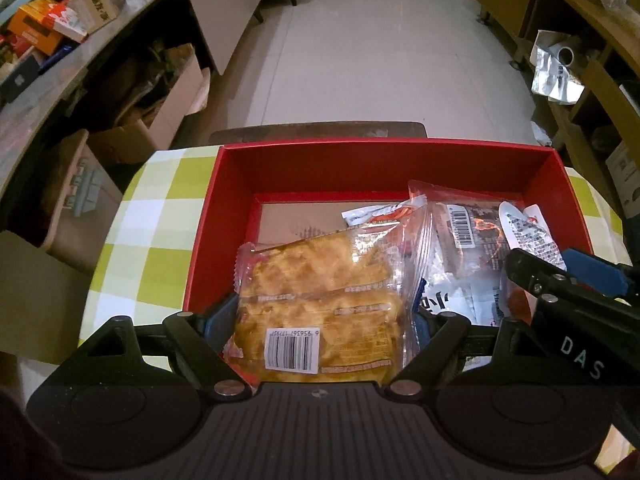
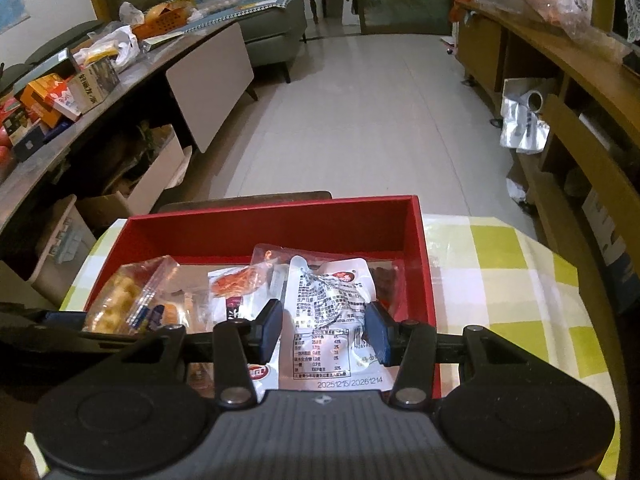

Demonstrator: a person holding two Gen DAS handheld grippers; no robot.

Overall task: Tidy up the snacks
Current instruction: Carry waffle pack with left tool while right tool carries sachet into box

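Left gripper (image 1: 322, 318), lower centre of its frame: blue pads pressed against both sides of a clear pastry pack (image 1: 320, 300), barcode facing up. Pack pokes over the near wall of the red box (image 1: 384, 148)

Right gripper (image 2: 326, 330), lower centre of its frame: pads clamped on a white sachet (image 2: 328, 320) printed with small text, above the box's right half. Loose snack packets (image 2: 236, 284) lie on the box floor. Box sits on a green-checked tablecloth (image 2: 520, 280)
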